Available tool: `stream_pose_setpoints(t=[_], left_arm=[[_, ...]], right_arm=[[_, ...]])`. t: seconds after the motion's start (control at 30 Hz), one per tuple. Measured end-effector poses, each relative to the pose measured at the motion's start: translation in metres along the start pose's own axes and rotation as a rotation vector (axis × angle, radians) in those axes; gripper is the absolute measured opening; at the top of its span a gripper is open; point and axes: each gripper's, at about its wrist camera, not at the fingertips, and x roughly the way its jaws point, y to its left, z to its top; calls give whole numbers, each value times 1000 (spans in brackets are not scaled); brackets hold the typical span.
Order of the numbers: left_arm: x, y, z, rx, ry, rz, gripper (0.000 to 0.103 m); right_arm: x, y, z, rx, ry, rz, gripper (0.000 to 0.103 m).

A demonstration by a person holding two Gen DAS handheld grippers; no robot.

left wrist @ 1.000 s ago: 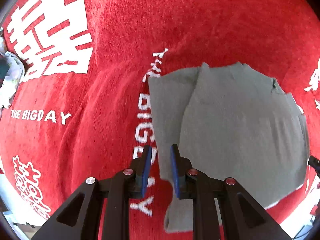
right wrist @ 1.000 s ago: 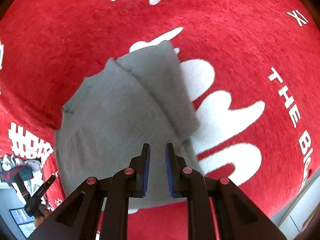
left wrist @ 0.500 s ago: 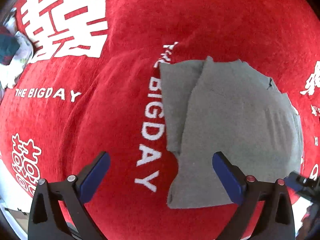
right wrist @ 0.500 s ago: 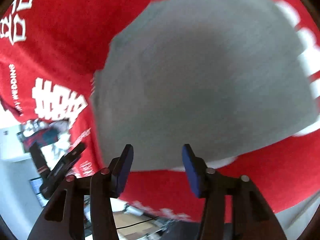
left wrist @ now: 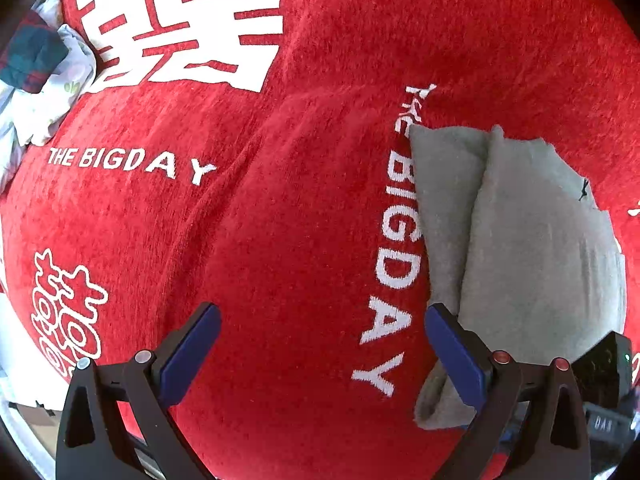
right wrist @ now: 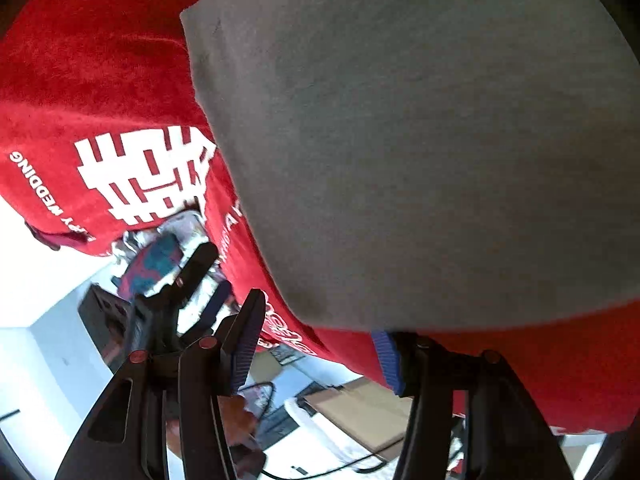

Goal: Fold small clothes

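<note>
The left gripper (left wrist: pixel 320 344), jaws wide over the red cloth (left wrist: pixel 280 220), holds nothing; the right gripper (right wrist: pixel 316 344) (jaws closing, empty) noses toward the near edge of the gray garment (right wrist: pixel 420 140), likely for 1 more fold.

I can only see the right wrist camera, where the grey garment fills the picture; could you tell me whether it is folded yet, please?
Observer: In the left wrist view the grey garment shows a lengthwise fold, a wide layer overlapping a narrow strip.
Operator: Thank you; is the left gripper holding it?
Observer: No, the left gripper is wide open over the red cloth, gripping nothing.
Operator: What lies beside that strip?
Observer: White lettering reading BIG DAY.
</note>
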Motion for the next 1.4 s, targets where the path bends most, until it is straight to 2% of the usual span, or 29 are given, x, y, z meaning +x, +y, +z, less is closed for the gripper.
stream_pose_setpoints(t=[0.03,0.07,0.2,0.33,0.37,0.47,0.63,0.83,0.9,1.0,1.13,1.3,1.4], left_arm=[[0,3,0,-3,-3,-2,102],[0,5,1,-5,-3,-2,102],[-1,12,5,-13,-16,-9,102],[1,14,9,-6,-27,1,102],[3,13,9,-2,-27,6,102],[6,11,10,9,-19,-5,102],[10,2,14,35,-10,-30,102],[15,0,16,38,3,-42,102],[18,0,16,36,11,-45,102],[20,0,16,37,16,-43,102],[23,0,18,47,18,-33,102],[29,2,18,58,38,-11,102],[31,3,19,66,44,-9,102]], right_arm=[[2,4,0,-11,-7,-9,26],[2,7,1,-28,-12,-24,8],[4,20,-4,-123,-14,-129,8],[15,19,-7,-160,3,-216,8],[16,19,-7,-164,6,-221,13],[17,26,-11,-199,27,-259,15],[12,46,-26,-341,89,-360,15],[-14,67,-30,-430,65,-408,15],[-25,76,-25,-445,18,-406,15],[-39,96,-9,-462,-99,-397,15],[-28,119,24,-477,-177,-411,12],[6,138,51,-546,-185,-468,12],[21,132,62,-533,-148,-496,11]])
